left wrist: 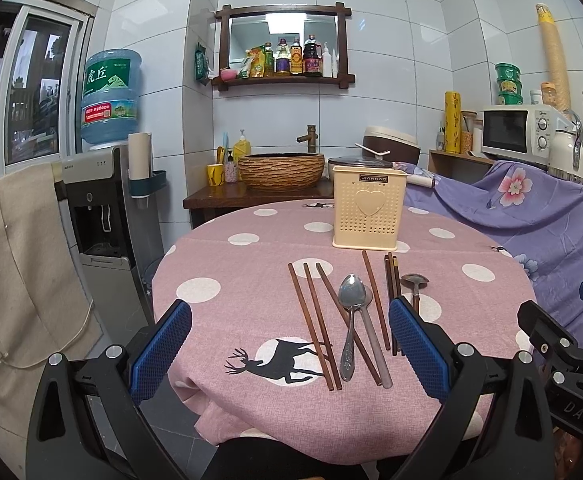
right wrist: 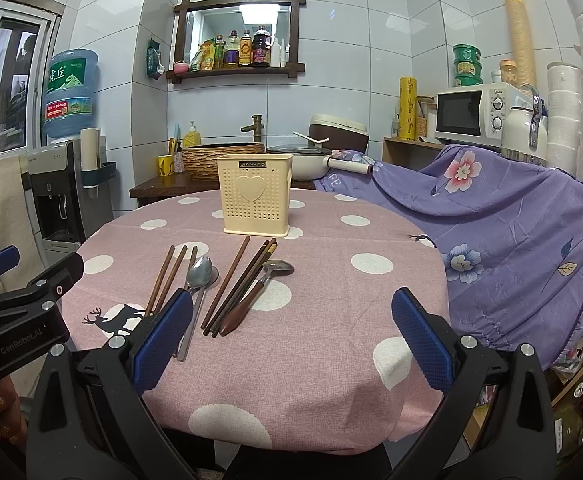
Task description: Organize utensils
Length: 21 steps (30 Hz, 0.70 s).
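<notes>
While both tools hang above the near rim of the round table, neither holds anything: the left gripper [left wrist: 290, 334] has its blue-padded jaws spread wide, and the right gripper [right wrist: 291, 330] likewise stands with its jaws wide apart over bare cloth. Beneath them lies the pink tablecloth with white dots and a black deer print [right wrist: 323, 344]. On it, toward the middle, the utensils rest in a loose row running near to far. At the left lie the three reddish-brown wooden chopsticks [left wrist: 315, 324], close together, the rightmost slanting under the plain steel spoon with a patterned handle [left wrist: 351, 320]; a second spoon seems to lie just beneath it, though the overlap makes that hard to judge. Right of the spoon lies a single brown chopstick [left wrist: 375, 300], then the bundle of dark chopsticks [right wrist: 243, 288], touching one another. At the right end sits the steel ladle-spoon with a brown wooden handle [right wrist: 259, 292], its bowl pointing far. Beyond the row, apart from it, stands upright the cream perforated plastic utensil holder with a heart on its front [right wrist: 256, 196]. Farther off are a woven-look brown basin [left wrist: 281, 170] on a dark counter and, at the right, a white microwave oven [right wrist: 473, 114].
</notes>
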{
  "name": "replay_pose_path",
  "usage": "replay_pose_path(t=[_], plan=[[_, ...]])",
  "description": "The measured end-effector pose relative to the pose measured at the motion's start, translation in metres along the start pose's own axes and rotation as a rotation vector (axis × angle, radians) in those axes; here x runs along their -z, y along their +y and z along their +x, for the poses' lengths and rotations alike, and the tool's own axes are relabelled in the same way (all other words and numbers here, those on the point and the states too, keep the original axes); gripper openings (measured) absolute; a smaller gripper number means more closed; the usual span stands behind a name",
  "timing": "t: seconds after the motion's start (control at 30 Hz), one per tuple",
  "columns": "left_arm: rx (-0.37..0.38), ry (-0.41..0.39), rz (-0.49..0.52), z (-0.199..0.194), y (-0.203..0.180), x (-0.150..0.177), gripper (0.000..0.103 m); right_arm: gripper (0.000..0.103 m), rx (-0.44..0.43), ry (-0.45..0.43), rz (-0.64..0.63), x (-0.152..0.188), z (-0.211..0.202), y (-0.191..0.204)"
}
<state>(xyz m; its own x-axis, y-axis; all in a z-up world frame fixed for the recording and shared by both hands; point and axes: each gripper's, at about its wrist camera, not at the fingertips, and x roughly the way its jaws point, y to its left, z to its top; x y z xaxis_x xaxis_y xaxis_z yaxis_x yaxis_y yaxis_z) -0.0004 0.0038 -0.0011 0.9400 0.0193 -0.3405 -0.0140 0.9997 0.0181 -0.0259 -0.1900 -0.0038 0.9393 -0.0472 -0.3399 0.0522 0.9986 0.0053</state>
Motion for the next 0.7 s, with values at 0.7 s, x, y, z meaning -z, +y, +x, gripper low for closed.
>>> replay_pose_path(t=[0.7], plan=[[0.006,-0.015,0.008,-0.0049,-0.0032,-0.0003,0.097,0.098,0.001,-0.001,-0.002,0.0,-0.0005,0.0006]])
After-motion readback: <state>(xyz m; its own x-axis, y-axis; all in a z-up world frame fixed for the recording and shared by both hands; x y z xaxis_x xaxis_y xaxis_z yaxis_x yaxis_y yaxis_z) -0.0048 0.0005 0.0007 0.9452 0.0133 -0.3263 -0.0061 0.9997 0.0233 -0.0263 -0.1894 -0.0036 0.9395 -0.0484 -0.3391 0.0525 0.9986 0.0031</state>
